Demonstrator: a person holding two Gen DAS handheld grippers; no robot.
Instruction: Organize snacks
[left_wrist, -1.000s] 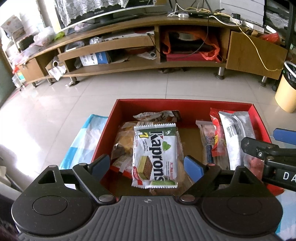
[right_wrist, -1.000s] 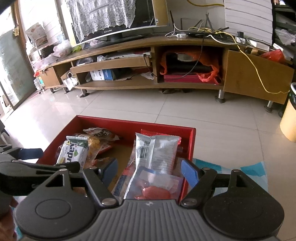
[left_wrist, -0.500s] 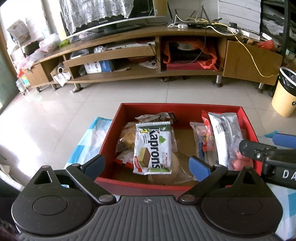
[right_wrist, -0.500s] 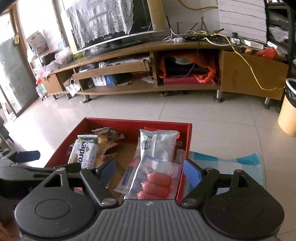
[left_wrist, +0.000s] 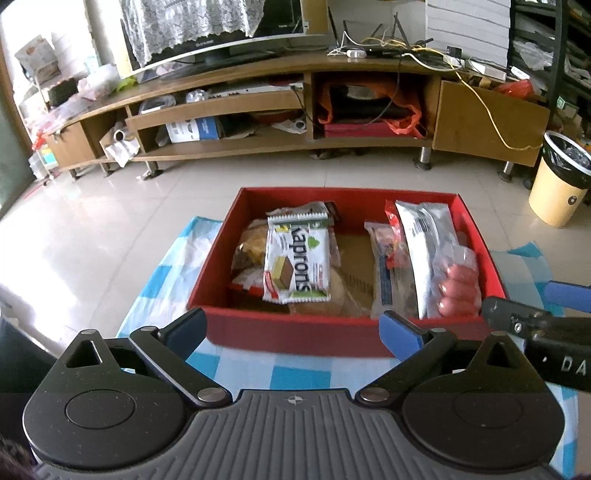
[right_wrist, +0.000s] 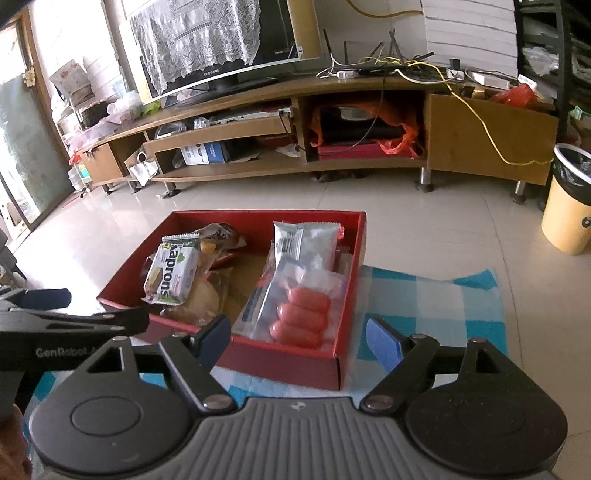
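Inside red cardboard box (left_wrist: 295, 334): white-green crinkly wafer packet (left_wrist: 297, 258) — light, slippery (pinch the sealed end). Left gripper (left_wrist: 291, 328) opening, right gripper (right_wrist: 299, 338) parted — both empty.

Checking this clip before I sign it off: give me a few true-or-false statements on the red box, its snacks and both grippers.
1. The white and green Kaprons wafer packet lies inside the red cardboard box. True.
2. The clear vacuum pack of pink sausages is clamped in the right gripper. False: it lies in the box; nothing sits between the pads.
3. The left gripper is empty. True; its jaws are opening.
4. The box stands on bare tiles. False: it stands on a blue and white checked cloth.
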